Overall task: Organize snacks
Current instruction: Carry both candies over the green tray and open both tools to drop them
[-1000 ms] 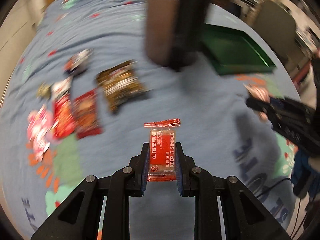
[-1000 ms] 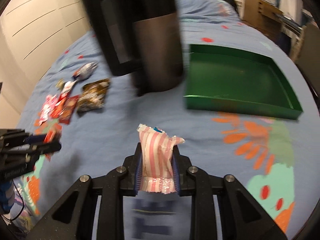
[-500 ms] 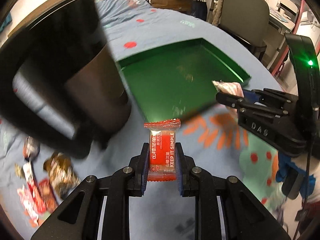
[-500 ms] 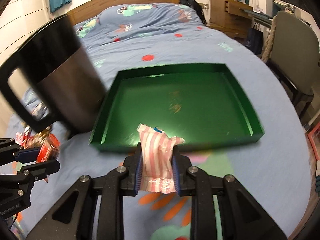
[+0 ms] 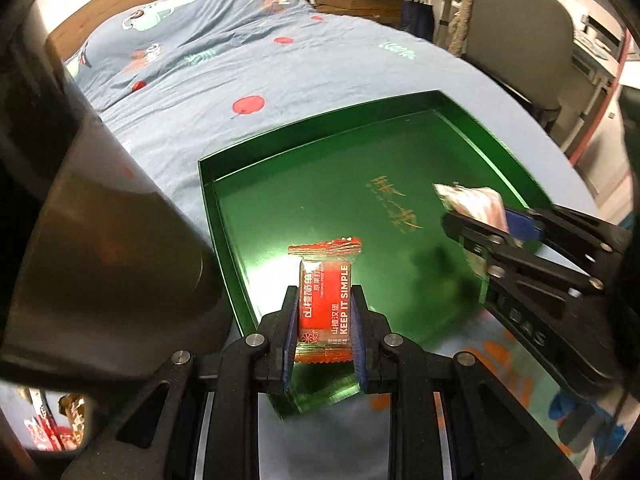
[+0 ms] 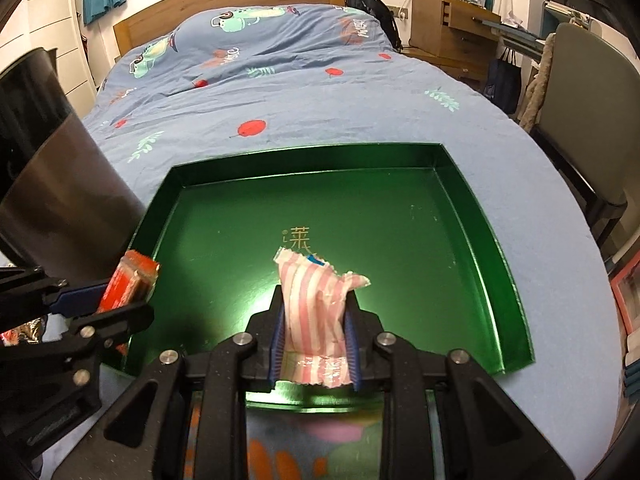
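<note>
Now, left gripper (image 5: 323, 322): clenched on red packet (image 5: 325, 300), over tray (image 6: 496, 248) near-left corner; release early, lands on rim.
Right gripper (image 6: 316, 330): grasping striped packet (image 6: 316, 300), above tray's near middle; wrapper may cling.

The tray (image 6: 500, 264) lies on the bed (image 6: 280, 92), a dark container (image 6: 52, 184) beside its left edge

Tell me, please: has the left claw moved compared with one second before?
Yes. The left claw, shut on the red snack packet, travelled from beside the loose snacks to above the near-left corner of the green tray.
</note>
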`<state>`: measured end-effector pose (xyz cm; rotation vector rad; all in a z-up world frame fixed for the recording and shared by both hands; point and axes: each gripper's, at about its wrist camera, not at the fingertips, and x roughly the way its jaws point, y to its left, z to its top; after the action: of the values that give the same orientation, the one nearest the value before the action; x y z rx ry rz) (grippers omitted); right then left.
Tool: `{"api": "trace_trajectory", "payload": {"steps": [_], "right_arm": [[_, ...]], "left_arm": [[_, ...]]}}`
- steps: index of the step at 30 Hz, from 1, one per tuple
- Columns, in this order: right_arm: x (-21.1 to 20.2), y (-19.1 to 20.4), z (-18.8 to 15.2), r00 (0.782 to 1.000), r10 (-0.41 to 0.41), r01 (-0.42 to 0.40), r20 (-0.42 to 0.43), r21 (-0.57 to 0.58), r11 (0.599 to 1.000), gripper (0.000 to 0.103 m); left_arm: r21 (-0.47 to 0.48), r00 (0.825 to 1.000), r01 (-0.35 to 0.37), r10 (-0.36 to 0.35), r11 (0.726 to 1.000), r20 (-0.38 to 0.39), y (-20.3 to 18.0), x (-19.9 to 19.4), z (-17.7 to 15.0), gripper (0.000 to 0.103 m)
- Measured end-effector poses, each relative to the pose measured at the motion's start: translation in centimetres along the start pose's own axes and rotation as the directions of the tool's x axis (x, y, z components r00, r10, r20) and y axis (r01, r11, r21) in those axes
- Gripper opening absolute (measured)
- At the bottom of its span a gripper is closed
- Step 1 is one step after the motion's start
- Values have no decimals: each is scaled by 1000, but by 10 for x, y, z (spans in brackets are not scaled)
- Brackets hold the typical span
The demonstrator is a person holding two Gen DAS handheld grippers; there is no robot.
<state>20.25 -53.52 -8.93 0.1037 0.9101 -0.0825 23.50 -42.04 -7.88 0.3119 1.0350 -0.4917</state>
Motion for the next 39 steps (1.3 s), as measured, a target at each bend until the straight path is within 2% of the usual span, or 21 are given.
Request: {"api": "trace_trajectory", "payload": {"steps": [10, 14, 24, 31, 39], "right_arm": [[25, -3, 4, 1000, -9, 9, 18, -3, 1000, 21], [31, -7, 12, 999, -15, 15, 38, -3, 1000, 21], [58, -14, 20, 999, -18, 18, 28, -12, 1000, 22], [60, -15, 18, 999, -15, 16, 52, -12, 1000, 23], [55, -15, 13, 999, -17, 18, 51, -18, 1000, 24]], "left_arm": [[-43, 996, -29, 33, 999, 82, 11, 24, 19, 20], [-66, 996, -34, 39, 997, 75, 16, 38, 28, 20], [-27, 993, -97, 98, 995, 69, 5, 52, 19, 20], [-71, 994, -81, 85, 994, 62, 7, 50, 12, 20], [-66, 997, -59, 62, 996, 53, -2, 43, 3, 20]]}}
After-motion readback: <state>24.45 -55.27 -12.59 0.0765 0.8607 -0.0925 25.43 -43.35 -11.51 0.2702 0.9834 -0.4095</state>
